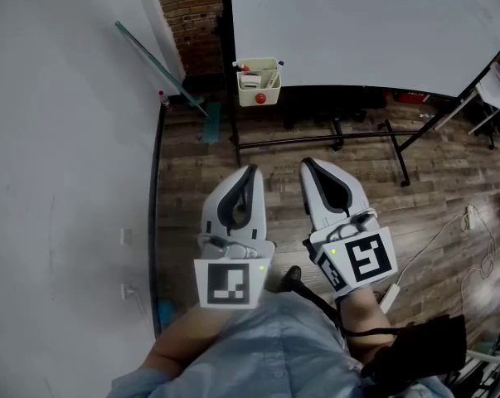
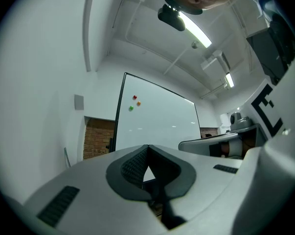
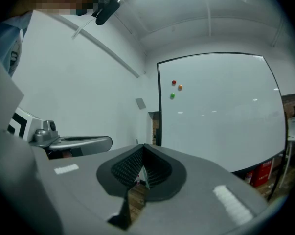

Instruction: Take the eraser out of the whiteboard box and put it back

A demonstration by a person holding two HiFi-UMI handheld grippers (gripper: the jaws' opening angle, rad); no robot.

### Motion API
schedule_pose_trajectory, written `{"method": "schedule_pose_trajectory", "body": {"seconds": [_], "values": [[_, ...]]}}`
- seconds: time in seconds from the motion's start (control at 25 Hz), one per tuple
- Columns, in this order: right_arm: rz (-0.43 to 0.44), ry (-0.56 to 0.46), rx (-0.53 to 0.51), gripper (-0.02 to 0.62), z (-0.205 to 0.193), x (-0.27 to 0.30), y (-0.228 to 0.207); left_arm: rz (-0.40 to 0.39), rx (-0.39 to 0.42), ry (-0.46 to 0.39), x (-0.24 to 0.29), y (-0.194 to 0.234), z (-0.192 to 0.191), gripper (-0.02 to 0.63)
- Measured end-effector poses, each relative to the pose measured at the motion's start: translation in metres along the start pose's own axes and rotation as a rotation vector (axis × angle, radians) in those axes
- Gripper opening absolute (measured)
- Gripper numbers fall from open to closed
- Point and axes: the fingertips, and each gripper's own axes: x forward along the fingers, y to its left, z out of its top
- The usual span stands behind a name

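A small white box [image 1: 259,80] hangs at the lower left corner of the whiteboard [image 1: 357,23], with a red round thing [image 1: 261,99] on its front. Its contents are too small to tell apart, so I cannot pick out the eraser. Both grippers are held side by side over the wooden floor, pointing toward the board and well short of the box. The left gripper [image 1: 250,172] is shut with nothing in it, and so is the right gripper [image 1: 307,166]. In the left gripper view the jaw tips [image 2: 147,148] meet before the whiteboard [image 2: 159,124]. The right gripper [image 3: 143,147] faces the whiteboard [image 3: 220,111] the same way.
A white wall [image 1: 59,139] runs along the left, with a green-handled tool [image 1: 162,63] leaning on it. The board's black stand legs [image 1: 332,142] spread over the floor. A white cable [image 1: 449,230] lies on the floor at right. Three coloured magnets [image 3: 174,88] sit on the board.
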Motion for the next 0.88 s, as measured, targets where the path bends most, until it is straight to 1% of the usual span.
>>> {"method": "schedule_pose_trajectory", "body": {"seconds": [0.32,0.44,0.56,0.64,0.88], "values": [[-0.004,-0.002,-0.013,0.002,-0.003,0.025,-0.011,-0.001,-0.011,0.004,0.022,0.014,-0.010,0.005],[0.003,-0.011,-0.010,0.002,-0.003,0.035,-0.023,0.003,0.006,0.011,0.037,0.017,-0.013,0.005],[0.020,-0.021,-0.002,0.002,-0.005,0.051,-0.034,0.015,0.027,0.004,0.058,0.023,-0.012,0.005],[0.037,-0.025,0.005,0.002,-0.007,0.063,-0.042,0.028,0.028,0.000,0.073,0.028,-0.013,0.005],[0.102,-0.036,0.011,0.002,-0.009,0.104,-0.073,0.053,0.060,0.010,0.123,0.034,-0.016,0.005]]}}
